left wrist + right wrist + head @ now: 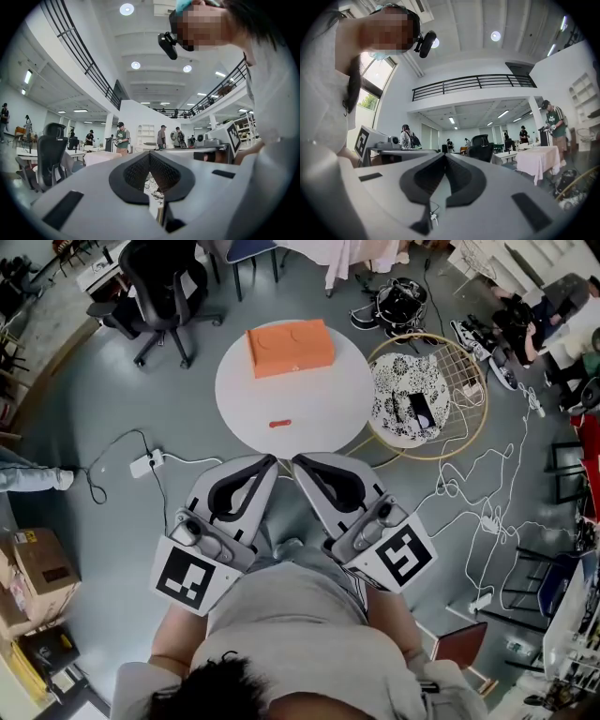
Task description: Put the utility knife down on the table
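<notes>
At centre frame, on the round white counter point(323, 413), the small red utility knife point(279, 423), already lying flat, below the orange box point(290, 347) and apart from it. Lower down, near the body, left claw point(270, 463) and right claw point(298, 463), both pinched together, clamping nothing. Risk: knocking the knife off the near edge with a careless forward reach. At right, wire basket point(464, 367) holding patterned cloth point(398, 395) and a dark phone-like slab point(421, 409).

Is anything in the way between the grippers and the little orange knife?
Nothing visible. The utility knife lies on the white table ahead of the left gripper and right gripper; the orange box sits beyond it.
</notes>
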